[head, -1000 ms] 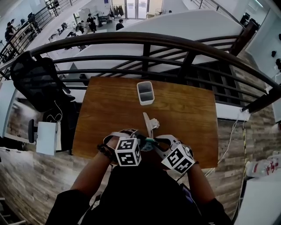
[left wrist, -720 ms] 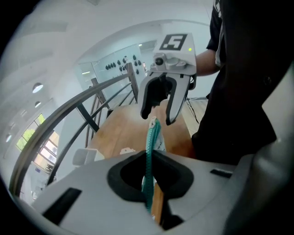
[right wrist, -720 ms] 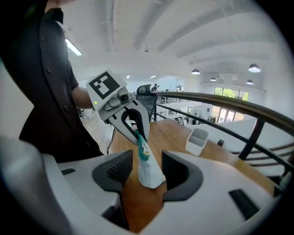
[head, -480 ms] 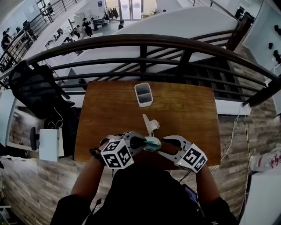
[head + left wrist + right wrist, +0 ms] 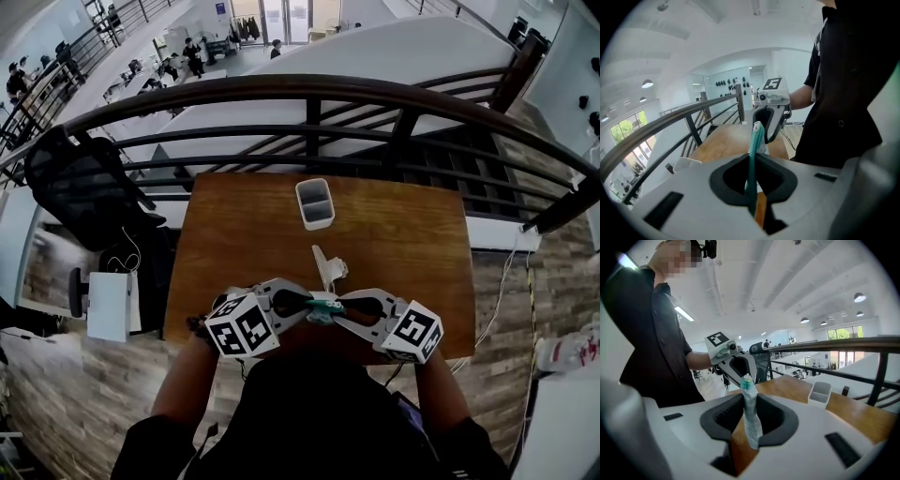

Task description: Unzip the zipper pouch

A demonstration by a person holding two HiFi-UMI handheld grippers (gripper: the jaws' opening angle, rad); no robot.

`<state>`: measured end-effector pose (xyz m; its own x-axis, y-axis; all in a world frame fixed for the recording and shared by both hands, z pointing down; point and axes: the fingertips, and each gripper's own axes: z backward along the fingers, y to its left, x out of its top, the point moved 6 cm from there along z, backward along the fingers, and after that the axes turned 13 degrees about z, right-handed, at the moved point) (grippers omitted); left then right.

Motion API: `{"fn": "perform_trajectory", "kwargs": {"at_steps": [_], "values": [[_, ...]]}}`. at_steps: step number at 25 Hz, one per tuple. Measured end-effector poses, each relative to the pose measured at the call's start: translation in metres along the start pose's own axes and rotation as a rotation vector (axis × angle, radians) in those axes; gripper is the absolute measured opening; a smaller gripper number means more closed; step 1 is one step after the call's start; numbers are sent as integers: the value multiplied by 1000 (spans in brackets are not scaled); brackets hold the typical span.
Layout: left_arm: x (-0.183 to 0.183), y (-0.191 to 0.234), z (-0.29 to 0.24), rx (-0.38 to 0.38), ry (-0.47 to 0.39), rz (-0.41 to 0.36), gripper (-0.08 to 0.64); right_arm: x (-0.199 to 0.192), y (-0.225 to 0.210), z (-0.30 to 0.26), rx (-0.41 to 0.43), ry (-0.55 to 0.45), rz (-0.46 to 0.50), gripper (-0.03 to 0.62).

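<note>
A small teal zipper pouch (image 5: pixel 324 305) hangs in the air between my two grippers, above the near edge of the wooden table (image 5: pixel 403 244). My left gripper (image 5: pixel 307 304) is shut on one end of it; in the left gripper view the teal edge (image 5: pixel 753 150) runs up through the pinched jaws of my left gripper (image 5: pixel 751 161). My right gripper (image 5: pixel 341 307) faces it from the right and its jaws are closing. The pouch's pale end (image 5: pixel 750 418) stands between them, pinched low down by my right gripper (image 5: pixel 750 399). Each gripper sees the other just beyond the pouch.
A white two-compartment bin (image 5: pixel 315 203) stands at the table's far middle. A white clip-like object (image 5: pixel 328 267) lies nearer me. A dark metal railing (image 5: pixel 309 89) runs behind the table, and a black chair (image 5: pixel 80 173) stands at the left.
My right gripper has moved in from the right and back onto the pouch's end after its jaws stood wider. The left gripper has kept its hold and swung slightly left and down.
</note>
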<state>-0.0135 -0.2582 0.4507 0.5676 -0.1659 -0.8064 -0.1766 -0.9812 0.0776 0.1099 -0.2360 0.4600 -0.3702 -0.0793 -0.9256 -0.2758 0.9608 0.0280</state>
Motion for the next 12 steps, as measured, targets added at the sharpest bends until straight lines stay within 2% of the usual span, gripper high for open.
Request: {"fn": "perform_trajectory", "kwargs": {"at_steps": [2, 3, 5, 8, 11, 12], "values": [[0, 1, 0, -4, -9, 18, 29, -1, 0, -1, 4, 5, 8, 80], [0, 1, 0, -7, -14, 26, 29, 0, 0, -2, 6, 11, 11, 42], [-3, 2, -1, -17, -21, 51, 29, 2, 2, -3, 5, 21, 21, 7], [-6, 4, -4, -51, -51, 126, 39, 3, 1, -1, -23, 26, 37, 2], [-8, 13, -1, -57, -90, 233, 150, 2, -3, 5, -65, 31, 45, 0], [-8, 18, 2, -43, -100, 268, 167, 2, -5, 6, -81, 33, 43, 0]]}}
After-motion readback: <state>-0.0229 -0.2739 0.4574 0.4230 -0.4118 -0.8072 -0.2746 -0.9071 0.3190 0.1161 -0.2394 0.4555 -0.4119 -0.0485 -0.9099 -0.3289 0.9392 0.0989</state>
